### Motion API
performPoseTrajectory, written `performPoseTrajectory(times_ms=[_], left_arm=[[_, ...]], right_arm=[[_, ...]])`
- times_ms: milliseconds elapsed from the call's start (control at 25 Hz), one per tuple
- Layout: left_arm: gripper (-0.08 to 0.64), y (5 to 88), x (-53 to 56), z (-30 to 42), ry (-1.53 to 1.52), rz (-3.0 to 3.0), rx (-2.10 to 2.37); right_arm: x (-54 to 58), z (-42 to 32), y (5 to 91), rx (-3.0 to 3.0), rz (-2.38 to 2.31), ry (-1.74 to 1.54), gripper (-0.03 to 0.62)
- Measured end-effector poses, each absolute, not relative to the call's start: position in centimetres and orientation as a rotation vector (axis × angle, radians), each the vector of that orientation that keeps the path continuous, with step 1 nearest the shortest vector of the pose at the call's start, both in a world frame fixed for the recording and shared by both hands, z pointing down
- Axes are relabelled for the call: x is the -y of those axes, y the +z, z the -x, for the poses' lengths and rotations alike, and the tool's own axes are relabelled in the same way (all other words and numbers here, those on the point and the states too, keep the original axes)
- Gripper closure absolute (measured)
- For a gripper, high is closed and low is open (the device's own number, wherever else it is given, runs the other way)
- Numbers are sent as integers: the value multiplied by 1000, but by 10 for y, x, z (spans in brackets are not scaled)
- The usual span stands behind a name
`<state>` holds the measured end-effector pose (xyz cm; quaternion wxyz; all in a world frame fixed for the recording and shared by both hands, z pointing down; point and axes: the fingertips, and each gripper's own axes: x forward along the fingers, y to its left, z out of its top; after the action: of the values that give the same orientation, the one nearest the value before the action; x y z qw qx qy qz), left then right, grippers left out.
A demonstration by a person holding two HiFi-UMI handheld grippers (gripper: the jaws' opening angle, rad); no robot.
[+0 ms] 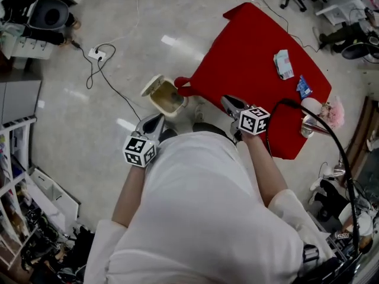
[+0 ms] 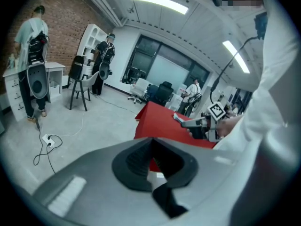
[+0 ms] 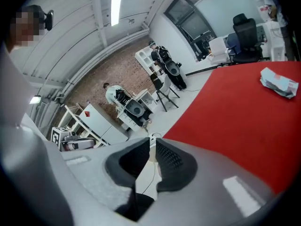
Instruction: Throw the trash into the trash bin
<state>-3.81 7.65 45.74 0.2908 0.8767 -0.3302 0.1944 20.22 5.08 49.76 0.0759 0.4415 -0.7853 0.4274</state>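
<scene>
On the red table (image 1: 249, 46) lie two pieces of trash. A crumpled pale wrapper (image 1: 283, 64) sits toward the table's far edge, and a small blue wrapper (image 1: 304, 87) lies just beside it, nearer the right edge. The trash bin (image 1: 159, 102) stands on the floor against the table's left corner with its lid up.

We judge both pieces to be light, thin and soft. They should crush under the pads, not resist them, and may skate on the smooth cloth if nudged. The pale wrapper's raised folds offer the best purchase, so we would pinch across a standing crease from above. The flat blue one likely needs a jaw slid under an edge.

Our right gripper (image 1: 228, 103) hovers over the table's near edge, well apart from both wrappers, its jaws parted only by a narrow slit with nothing in them. Our left gripper (image 1: 155, 122) hangs off the table beside the bin, its tips together and empty.
</scene>
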Motion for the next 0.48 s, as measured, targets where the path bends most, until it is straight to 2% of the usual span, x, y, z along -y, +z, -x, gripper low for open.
performPoseTrajectory(times_ms=[320, 480], left_arm=[[555, 467, -72, 2, 562, -2315, 867], [555, 472, -68, -12, 584, -2291, 876]], right_arm=[[-32, -336, 524, 2174, -1547, 1203, 501], [-21, -399, 537, 2091, -1643, 1168, 497]])
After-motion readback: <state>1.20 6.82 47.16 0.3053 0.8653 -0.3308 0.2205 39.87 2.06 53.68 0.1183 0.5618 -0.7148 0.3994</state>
